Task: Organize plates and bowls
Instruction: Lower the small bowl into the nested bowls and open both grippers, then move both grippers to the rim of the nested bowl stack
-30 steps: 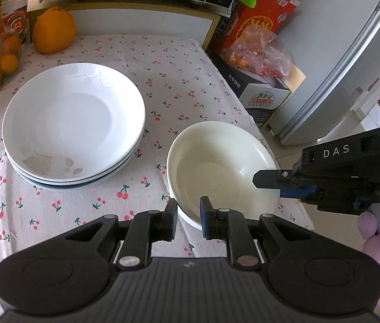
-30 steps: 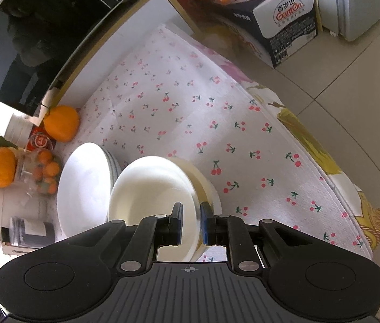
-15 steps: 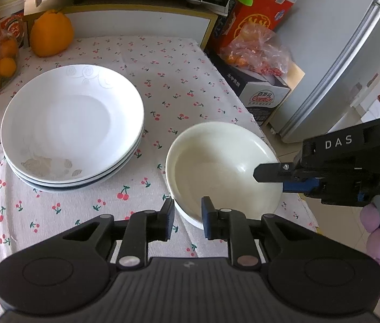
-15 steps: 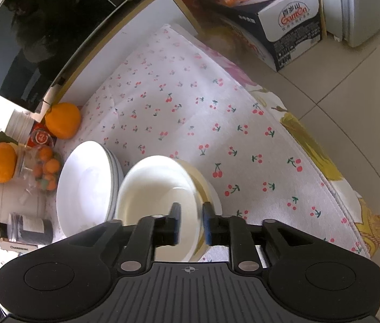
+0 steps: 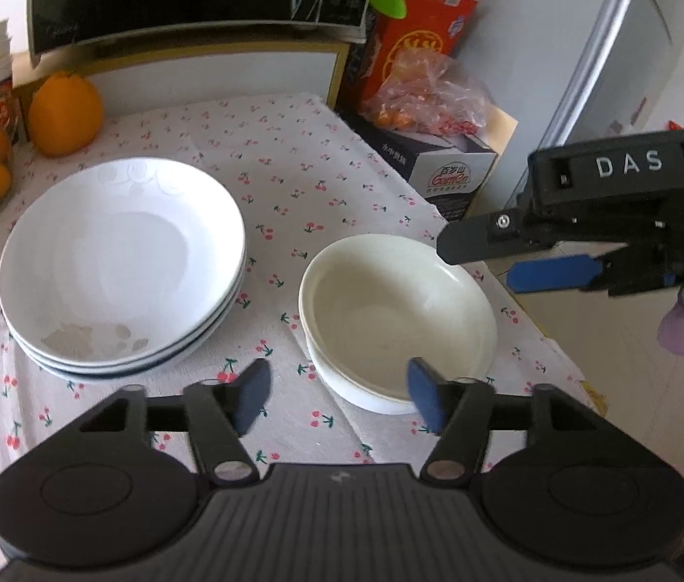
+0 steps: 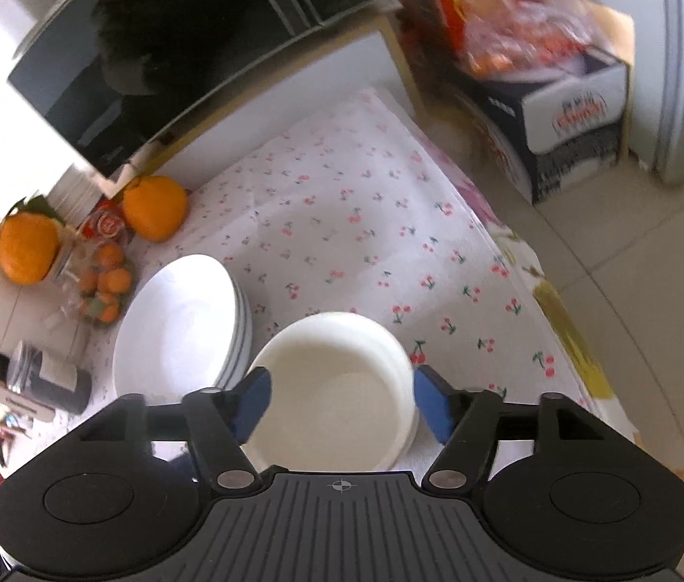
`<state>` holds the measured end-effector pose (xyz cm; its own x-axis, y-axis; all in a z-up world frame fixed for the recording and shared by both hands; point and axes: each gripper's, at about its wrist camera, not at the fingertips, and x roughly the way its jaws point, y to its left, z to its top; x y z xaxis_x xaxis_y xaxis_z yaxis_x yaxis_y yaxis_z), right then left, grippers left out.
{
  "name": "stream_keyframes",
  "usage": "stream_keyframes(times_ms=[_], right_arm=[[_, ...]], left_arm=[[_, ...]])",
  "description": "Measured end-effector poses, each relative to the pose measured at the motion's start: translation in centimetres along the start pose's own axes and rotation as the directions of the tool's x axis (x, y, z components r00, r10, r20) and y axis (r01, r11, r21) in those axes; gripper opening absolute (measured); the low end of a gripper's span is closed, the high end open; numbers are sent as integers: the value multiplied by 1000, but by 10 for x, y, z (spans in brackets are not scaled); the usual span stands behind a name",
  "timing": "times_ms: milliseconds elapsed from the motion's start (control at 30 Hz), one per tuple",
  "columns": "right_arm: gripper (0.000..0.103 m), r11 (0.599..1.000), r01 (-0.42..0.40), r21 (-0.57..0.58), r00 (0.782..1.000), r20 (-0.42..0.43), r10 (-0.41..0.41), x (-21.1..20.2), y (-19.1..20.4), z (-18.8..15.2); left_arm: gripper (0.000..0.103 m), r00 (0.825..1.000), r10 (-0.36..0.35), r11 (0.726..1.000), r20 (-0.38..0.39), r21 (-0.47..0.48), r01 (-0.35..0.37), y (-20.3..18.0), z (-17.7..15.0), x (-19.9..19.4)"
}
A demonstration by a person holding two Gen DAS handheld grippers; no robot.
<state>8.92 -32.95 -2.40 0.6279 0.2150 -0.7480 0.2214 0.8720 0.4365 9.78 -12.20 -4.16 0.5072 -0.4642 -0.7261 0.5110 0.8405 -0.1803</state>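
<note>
Both pairs of fingers stand spread and pinch nothing; the jaws of the left gripper (image 5: 337, 393) and the right gripper (image 6: 342, 400) have just been opening. The left gripper's blue pads flank the near rim of the cream bowls (image 5: 397, 313) without touching it. The right gripper (image 5: 475, 259) hangs at the bowls' far right rim, clear of it.

The cherry-print tablecloth (image 5: 293, 169) covers the table. On it, to the left, sits a stack of white plates (image 5: 121, 262). Just beside the plates on the right, near the table's edge, the cream bowls sit nested one in another. A large orange (image 5: 64, 114) sits behind the plates, well apart.
</note>
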Motion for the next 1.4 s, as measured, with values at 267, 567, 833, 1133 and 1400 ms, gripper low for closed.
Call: stream_keyframes(times_ms=[267,567,833,1133,1400], right_arm=[[82,983,74,-165,995,86,-60,0,8,-8],[89,950,136,-281,978,189,-84,5,6,-18],[90,971,78,-225,993,104,-56,20,-1,-20],[89,996,55,-71,998,-21,-56,38,-19,-19],[87,998,57,-8,996,-71,-58,47,-23,-21]], left_arm=[[97,998,-8,996,67,85,2,3,-9,-5],[103,992,-41,984,117,175,20,0,-23,-7],[103,991,-79,971,108,235,51,-4,-33,3],[102,995,-92,965,48,250,77,-7,-34,16],[99,994,-108,965,30,243,98,-9,-29,22]])
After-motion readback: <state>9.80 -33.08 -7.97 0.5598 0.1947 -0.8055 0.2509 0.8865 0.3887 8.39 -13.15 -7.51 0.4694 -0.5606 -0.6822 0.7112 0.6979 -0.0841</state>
